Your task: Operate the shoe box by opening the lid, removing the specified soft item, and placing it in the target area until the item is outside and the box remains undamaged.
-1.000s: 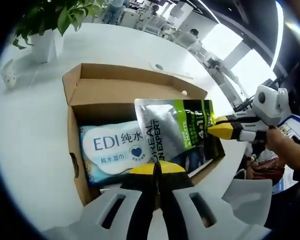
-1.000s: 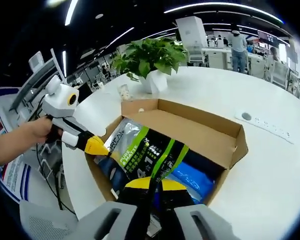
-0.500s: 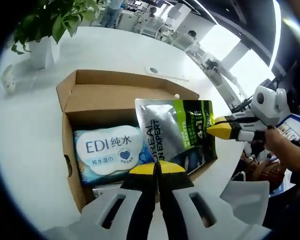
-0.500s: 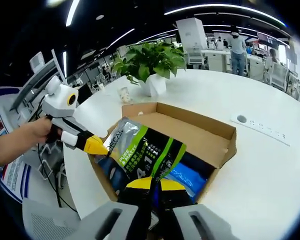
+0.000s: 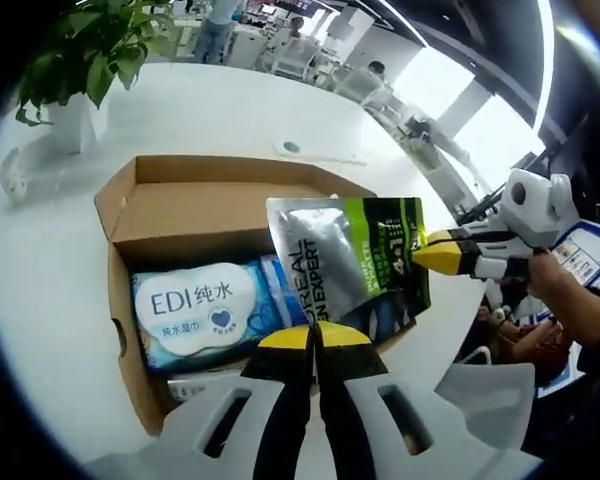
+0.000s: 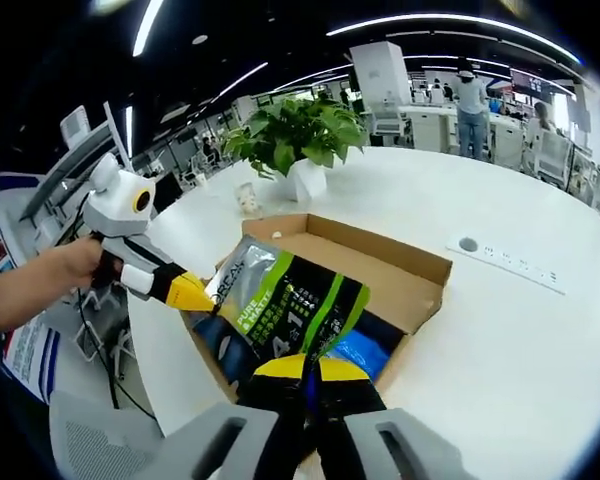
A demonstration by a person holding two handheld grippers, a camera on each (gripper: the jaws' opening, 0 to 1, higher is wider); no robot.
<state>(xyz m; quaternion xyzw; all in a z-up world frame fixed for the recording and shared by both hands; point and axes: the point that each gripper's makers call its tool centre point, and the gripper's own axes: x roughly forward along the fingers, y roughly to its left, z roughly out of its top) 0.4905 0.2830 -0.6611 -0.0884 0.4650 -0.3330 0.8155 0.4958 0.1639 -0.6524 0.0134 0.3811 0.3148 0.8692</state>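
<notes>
Removal step is in hand: the shoe box (image 5: 140,215) lies open on the white tabletop (image 5: 40,260), lid flaps folded back, and the soft pouch (image 5: 350,260), silver and green with dark print, is held up above the box's open top, over its near half. The pouch is pinched at two edges. The left gripper (image 5: 316,338) is clenched on one edge of the pouch, jaws closed together with no gap. The right gripper (image 6: 302,368) is likewise clamped on another edge of the same pouch, jaws together; it is also seen in the left gripper view, entering from the right with its yellow tips on the pouch edge, held by a hand (image 5: 560,290).

A wet-wipes pack (image 5: 195,310), blue and white, lies flat inside the box beneath the pouch; a blue item beside it is partly hidden. A potted plant (image 6: 298,135) stands on the tabletop past the far end of the box. A flat white strip (image 6: 505,262) lies on the tabletop well apart from the box.

Judged: lid opening is done, extraction is nearly done, placement is not yet done. The pouch needs carrying sideways past the box wall, kept high enough not to snag the cardboard rim, then lowering onto bare tabletop and letting go. The target area is not marked.
</notes>
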